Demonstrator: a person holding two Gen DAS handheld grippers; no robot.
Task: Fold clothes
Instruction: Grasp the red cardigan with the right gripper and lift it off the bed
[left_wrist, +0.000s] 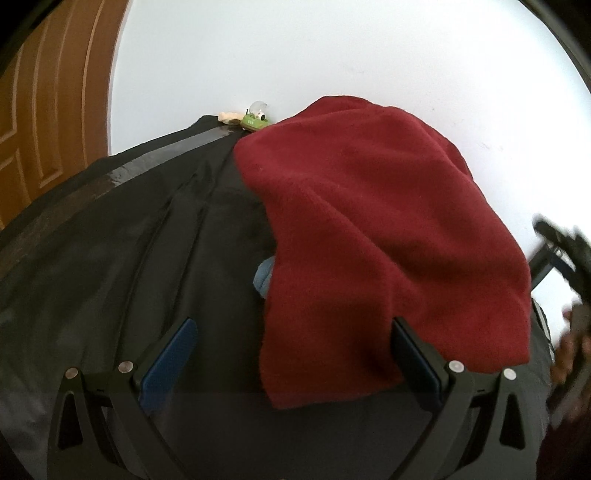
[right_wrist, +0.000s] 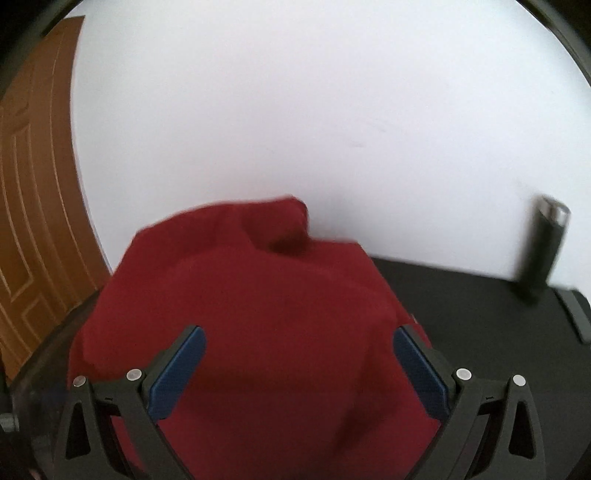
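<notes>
Two grippers hang over the work, both with jaws spread wide and nothing pinched between them. The left gripper (left_wrist: 291, 354) tilts down at a dark tabletop (left_wrist: 110, 258) covered in black material. A red garment (left_wrist: 369, 221) lies in a loose heap ahead of its jaws and to their right. The cloth's near edge runs down between the two fingers and passes under or against the right-hand one; whether it touches that pad cannot be told. A scrap of blue cloth (left_wrist: 264, 277) peeks out from under the red heap, just ahead of the left gripper's jaws.

In the right wrist view the right gripper (right_wrist: 299, 363) has the red garment (right_wrist: 258, 314) filling the space between and beyond its jaws, rumpled and humped, with a bunched fold at its far side. The picture is blurred, so contact cannot be judged. Beyond the jaws to the right stands a dark upright object (right_wrist: 543, 251); beyond the left gripper's jaws, at the far edge of the tabletop, sits a small green toy (left_wrist: 254, 120).

The garment looks unfolded and unspread, so the task seems to be at its opening step: taking hold of the cloth. The next move likely calls for each gripper to find a separate edge or corner, close on a single layer, and draw the two apart to flatten the piece before any fold. Grabbing the bunched middle would probably lift a wad instead of an edge.
</notes>
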